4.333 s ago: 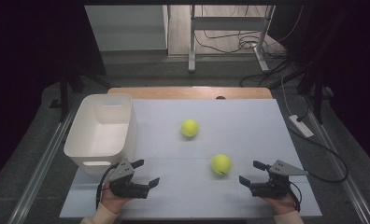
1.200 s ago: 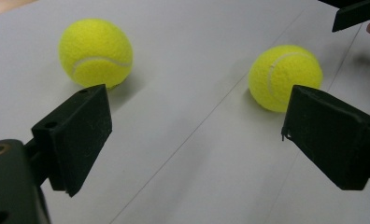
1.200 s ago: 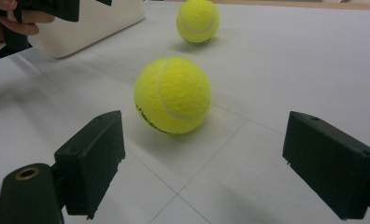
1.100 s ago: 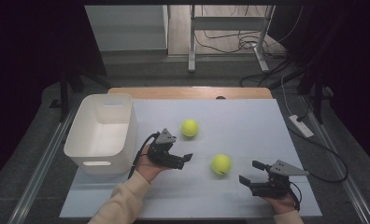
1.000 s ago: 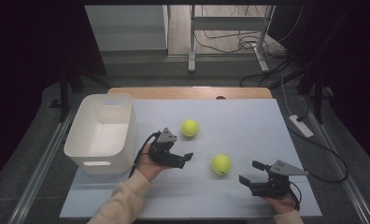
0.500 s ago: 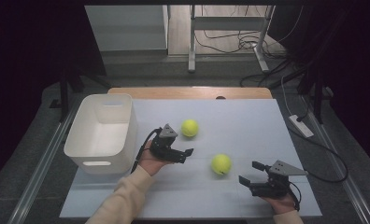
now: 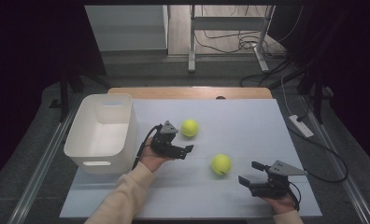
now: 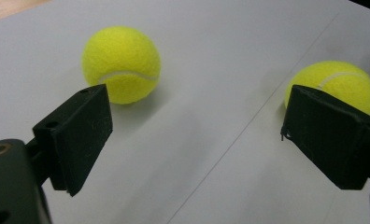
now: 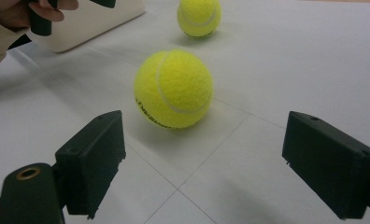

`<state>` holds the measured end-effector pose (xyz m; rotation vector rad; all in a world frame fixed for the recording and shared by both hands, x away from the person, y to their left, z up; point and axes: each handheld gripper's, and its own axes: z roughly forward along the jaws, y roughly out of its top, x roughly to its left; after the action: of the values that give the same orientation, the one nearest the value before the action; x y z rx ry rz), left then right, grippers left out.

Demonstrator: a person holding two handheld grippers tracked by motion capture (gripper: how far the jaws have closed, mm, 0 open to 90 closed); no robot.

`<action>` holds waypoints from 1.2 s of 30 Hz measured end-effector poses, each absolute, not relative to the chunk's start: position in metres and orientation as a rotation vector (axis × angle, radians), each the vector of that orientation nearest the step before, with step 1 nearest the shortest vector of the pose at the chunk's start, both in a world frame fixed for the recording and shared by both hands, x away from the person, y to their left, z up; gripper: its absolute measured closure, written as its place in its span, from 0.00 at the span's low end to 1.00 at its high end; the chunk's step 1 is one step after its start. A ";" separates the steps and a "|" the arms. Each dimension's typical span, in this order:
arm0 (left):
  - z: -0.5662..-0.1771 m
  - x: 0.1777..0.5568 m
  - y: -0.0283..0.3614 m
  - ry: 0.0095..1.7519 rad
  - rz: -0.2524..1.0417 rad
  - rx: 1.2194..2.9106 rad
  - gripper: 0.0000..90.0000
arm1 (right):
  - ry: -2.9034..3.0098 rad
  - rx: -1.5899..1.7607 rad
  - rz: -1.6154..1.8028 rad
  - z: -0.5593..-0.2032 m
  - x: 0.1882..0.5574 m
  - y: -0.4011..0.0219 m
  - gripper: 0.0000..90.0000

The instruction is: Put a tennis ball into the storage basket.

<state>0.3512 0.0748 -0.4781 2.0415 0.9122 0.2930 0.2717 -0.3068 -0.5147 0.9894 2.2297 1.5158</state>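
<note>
Two yellow tennis balls lie on the white table. The far ball (image 7: 189,128) sits near the middle and the near ball (image 7: 221,164) lies closer to the front. My left gripper (image 7: 181,142) hovers just left of the far ball, open and pointing right with nothing held. Through its jaws (image 8: 202,135) I see the far ball (image 8: 121,63) ahead on the left and the near ball (image 8: 339,84) partly behind the right jaw. My right gripper (image 7: 249,172) rests open at the front right. It faces the near ball (image 9: 174,88), which lies just ahead of its tips (image 9: 202,158).
A white plastic bin (image 7: 99,163) stands at the table's left, close to my left forearm. Its wall (image 9: 94,18) shows beside my left hand (image 9: 29,14) in the right gripper view. A white power strip (image 7: 301,126) lies off the table's right edge.
Over the longer span my left gripper went from the front edge beside the bin to the middle of the table, next to the far ball. It edged slightly farther in the last second. The right gripper stayed still.
</note>
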 end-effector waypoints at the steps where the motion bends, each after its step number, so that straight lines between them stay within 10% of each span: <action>1: -0.479 0.352 0.075 0.911 0.294 2.042 0.10 | 2.230 0.989 1.516 -0.515 0.272 -0.307 0.15; 36: -0.486 0.391 0.066 0.965 0.329 2.065 0.10 | 2.233 0.999 1.512 -0.516 0.273 -0.309 0.15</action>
<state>0.3914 0.0661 -0.4863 2.0646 0.9654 0.3288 0.2728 -0.3090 -0.5159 0.9987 2.2332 1.5120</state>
